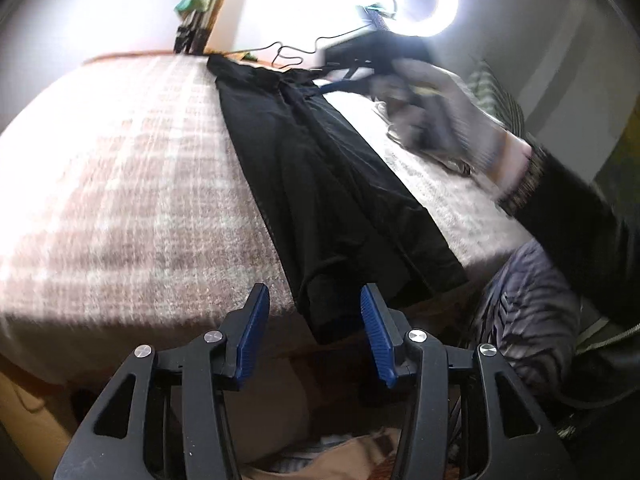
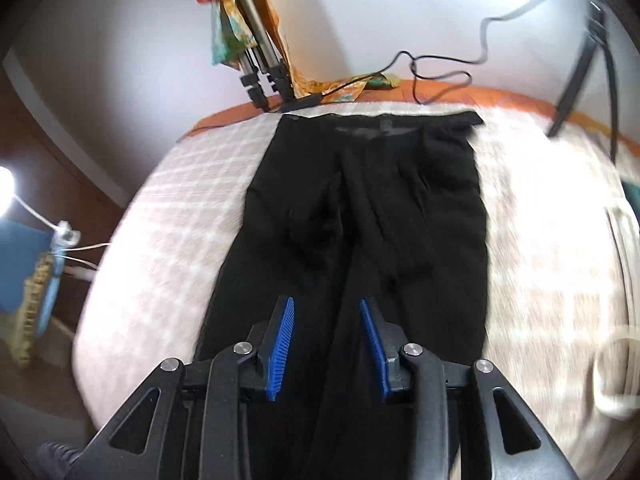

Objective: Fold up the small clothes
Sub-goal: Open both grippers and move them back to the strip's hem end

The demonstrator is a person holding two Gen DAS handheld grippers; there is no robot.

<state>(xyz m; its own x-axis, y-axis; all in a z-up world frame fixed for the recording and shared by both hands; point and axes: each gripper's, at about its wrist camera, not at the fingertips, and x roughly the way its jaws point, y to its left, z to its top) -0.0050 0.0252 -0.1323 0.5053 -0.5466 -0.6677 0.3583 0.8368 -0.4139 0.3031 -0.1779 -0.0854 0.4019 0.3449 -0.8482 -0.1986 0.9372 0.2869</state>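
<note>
A pair of small black trousers (image 1: pixel 320 184) lies flat along the checked bedcover (image 1: pixel 120 160), waistband at the far end, leg ends hanging a little over the near edge. My left gripper (image 1: pixel 314 300) is open and empty, just off the near edge by the leg ends. In the right wrist view the trousers (image 2: pixel 360 208) lie lengthwise under my right gripper (image 2: pixel 326 308), which is open and empty above the legs. In the left wrist view the gloved right hand (image 1: pixel 452 120) with its gripper is blurred over the far right of the trousers.
A ring light (image 1: pixel 424 0) shines at the far side. A tripod (image 2: pixel 260 72), a coloured cloth (image 2: pixel 224 20) and a black cable (image 2: pixel 440 68) sit at the bed's far edge. A white cord (image 2: pixel 624 280) lies at the right. Striped fabric (image 1: pixel 532 300) is at my lower right.
</note>
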